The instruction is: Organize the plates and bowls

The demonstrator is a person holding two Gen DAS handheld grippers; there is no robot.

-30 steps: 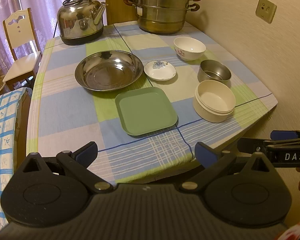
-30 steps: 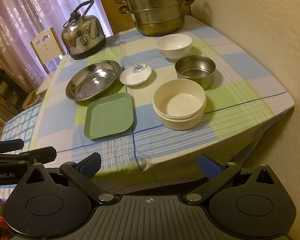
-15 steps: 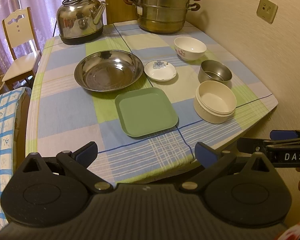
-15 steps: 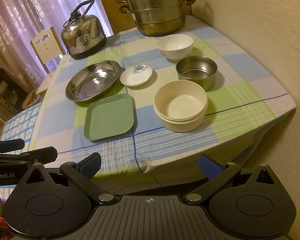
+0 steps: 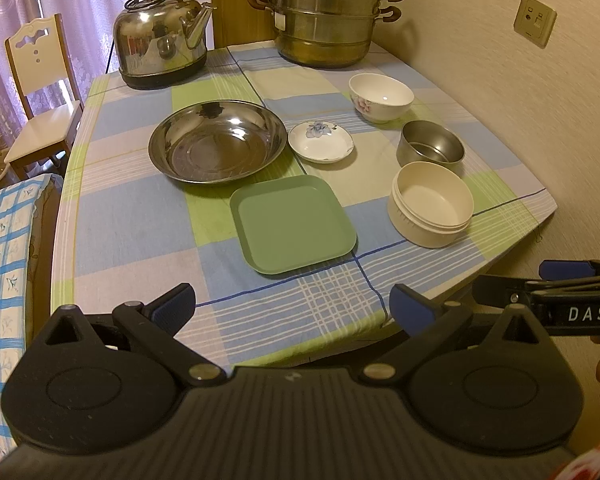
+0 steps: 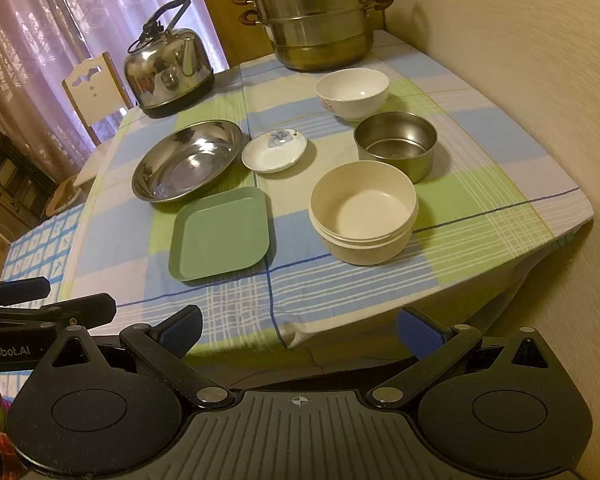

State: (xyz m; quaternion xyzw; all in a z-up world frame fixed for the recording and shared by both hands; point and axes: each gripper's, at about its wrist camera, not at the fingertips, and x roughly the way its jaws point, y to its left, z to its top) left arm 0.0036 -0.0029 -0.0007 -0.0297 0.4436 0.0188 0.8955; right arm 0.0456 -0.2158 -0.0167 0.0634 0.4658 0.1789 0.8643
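Both tongs gape empty, left tongs [image 5: 292, 306] and right tongs [image 6: 300, 330] short of the worktop [image 5: 140, 216]; green plate [image 5: 293, 224] lies nearest.

Chair [image 5: 40, 92] partly hidden behind tabletop [image 5: 140, 220]; steamer pot [image 5: 324, 12] lid cropped at top; right gripper [image 5: 560, 280] cut off by frame edge.

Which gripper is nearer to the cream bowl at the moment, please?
Right. The right gripper sits off the table edge almost straight in front of the cream bowl; the left gripper is farther left, facing the green plate.
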